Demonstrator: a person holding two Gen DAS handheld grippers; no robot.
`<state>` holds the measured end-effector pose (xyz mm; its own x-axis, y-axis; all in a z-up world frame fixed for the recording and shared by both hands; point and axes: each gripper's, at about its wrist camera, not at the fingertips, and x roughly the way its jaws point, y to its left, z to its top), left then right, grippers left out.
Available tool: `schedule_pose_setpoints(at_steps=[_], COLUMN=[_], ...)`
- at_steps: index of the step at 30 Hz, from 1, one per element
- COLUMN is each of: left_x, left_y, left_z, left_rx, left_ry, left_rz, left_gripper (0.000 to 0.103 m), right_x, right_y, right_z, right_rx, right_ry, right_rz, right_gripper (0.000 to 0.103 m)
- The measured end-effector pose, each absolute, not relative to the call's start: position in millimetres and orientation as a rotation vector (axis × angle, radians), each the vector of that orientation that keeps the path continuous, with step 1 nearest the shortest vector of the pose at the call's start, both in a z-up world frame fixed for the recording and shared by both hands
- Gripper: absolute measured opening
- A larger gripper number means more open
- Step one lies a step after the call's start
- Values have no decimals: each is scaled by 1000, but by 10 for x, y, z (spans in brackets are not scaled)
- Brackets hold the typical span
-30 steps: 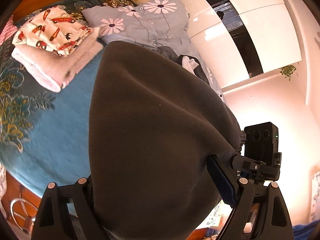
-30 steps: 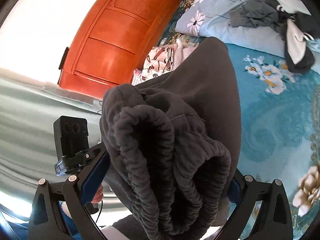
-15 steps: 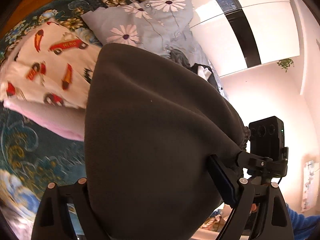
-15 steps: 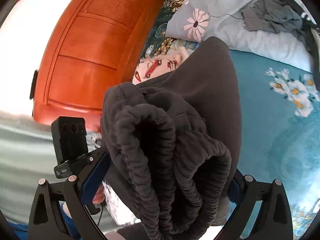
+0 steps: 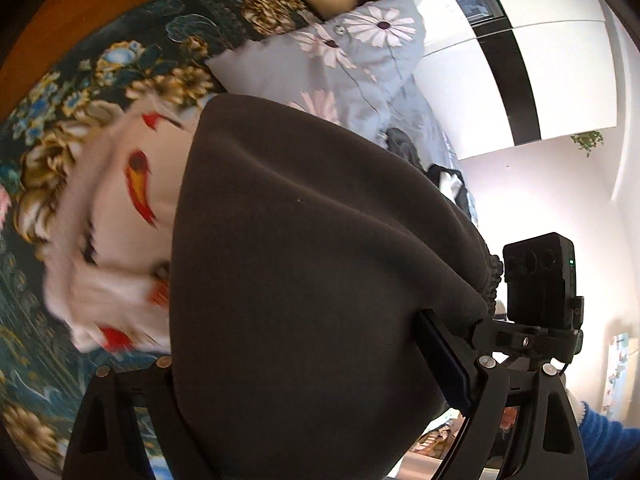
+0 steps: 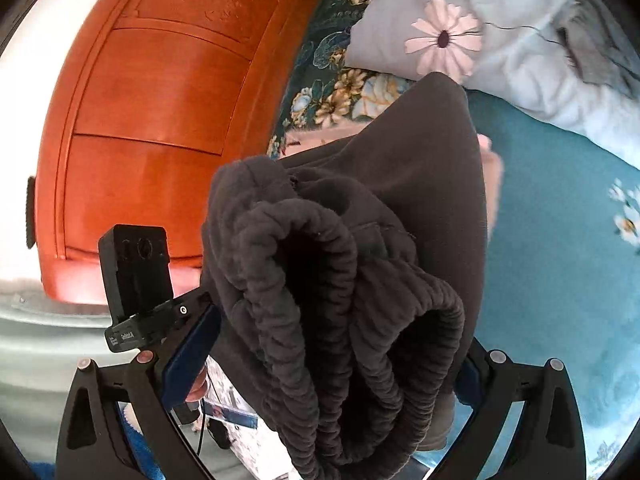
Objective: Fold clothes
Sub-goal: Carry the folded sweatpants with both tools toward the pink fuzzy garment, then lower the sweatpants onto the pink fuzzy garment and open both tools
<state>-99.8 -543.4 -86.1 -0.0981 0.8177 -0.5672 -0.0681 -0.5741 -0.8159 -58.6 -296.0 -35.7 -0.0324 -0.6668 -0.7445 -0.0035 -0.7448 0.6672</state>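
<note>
- Left gripper: jaws clamped on the dark trousers, which fill the view's centre.
- Right gripper: jaws pinching the bunched waistband.
- Folded printed cloth at 9 o'clock; pillow at 1 o'clock.

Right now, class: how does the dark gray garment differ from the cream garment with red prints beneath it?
The dark gray garment is plain; the cream garment carries red and orange prints. The gray one is held up by the left tool and right tool; the cream one lies on the bed. Both are soft fabric.
</note>
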Motion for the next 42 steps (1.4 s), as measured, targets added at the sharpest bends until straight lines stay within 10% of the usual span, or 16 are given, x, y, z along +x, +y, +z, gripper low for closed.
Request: schedule_pose_setpoints(at_steps=[42], left_x=[-1696], left_y=[-5961], left_z=[-1471], left_rx=[-1644], left_ry=[-738], left_rz=[1825], left_gripper=[94], right_x=[-998], right_y=[-3109], right_z=[-1089], right_rx=[1944], right_ry=[-766], right_rz=[-1680], right_gripper=[101])
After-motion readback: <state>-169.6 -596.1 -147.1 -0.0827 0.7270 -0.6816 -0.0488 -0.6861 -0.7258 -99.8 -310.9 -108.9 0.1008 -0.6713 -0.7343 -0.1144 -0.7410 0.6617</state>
